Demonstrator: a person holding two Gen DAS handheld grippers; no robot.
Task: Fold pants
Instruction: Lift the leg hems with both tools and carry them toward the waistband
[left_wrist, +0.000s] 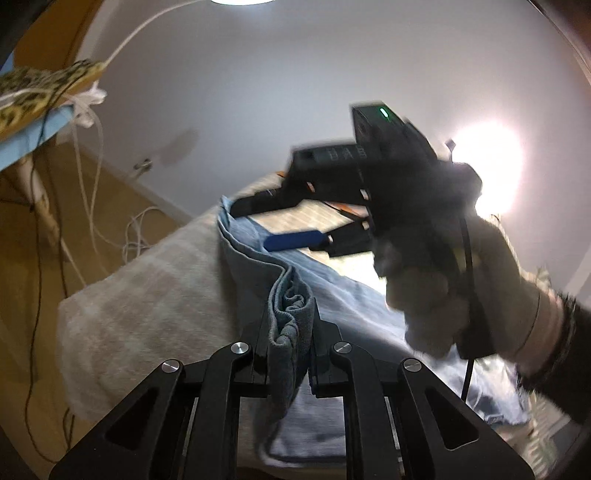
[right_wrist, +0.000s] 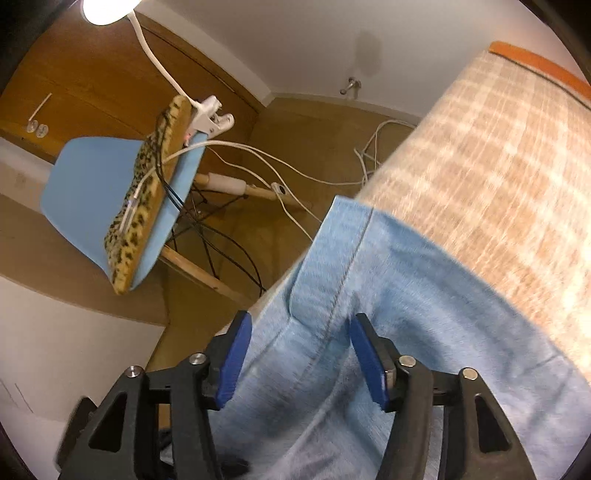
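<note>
Light blue denim pants (left_wrist: 332, 295) lie over a bed with a beige checked blanket (left_wrist: 147, 295). My left gripper (left_wrist: 290, 325) is shut on a bunched fold of the pants and lifts it. In the left wrist view my right gripper (left_wrist: 299, 225) hovers over the far part of the pants, jaws apart, held by a gloved hand (left_wrist: 461, 288). In the right wrist view the right gripper (right_wrist: 299, 332) is open, its blue pads (right_wrist: 234, 358) on either side of a seamed edge of the pants (right_wrist: 369, 332), apart from the cloth.
A blue chair (right_wrist: 96, 184) with a leopard-print cushion (right_wrist: 144, 199) and a clamped white lamp (right_wrist: 207, 114) stands left of the bed. White and black cables (right_wrist: 295, 173) trail over the wooden floor. A bright lamp (left_wrist: 487, 166) glares at the right.
</note>
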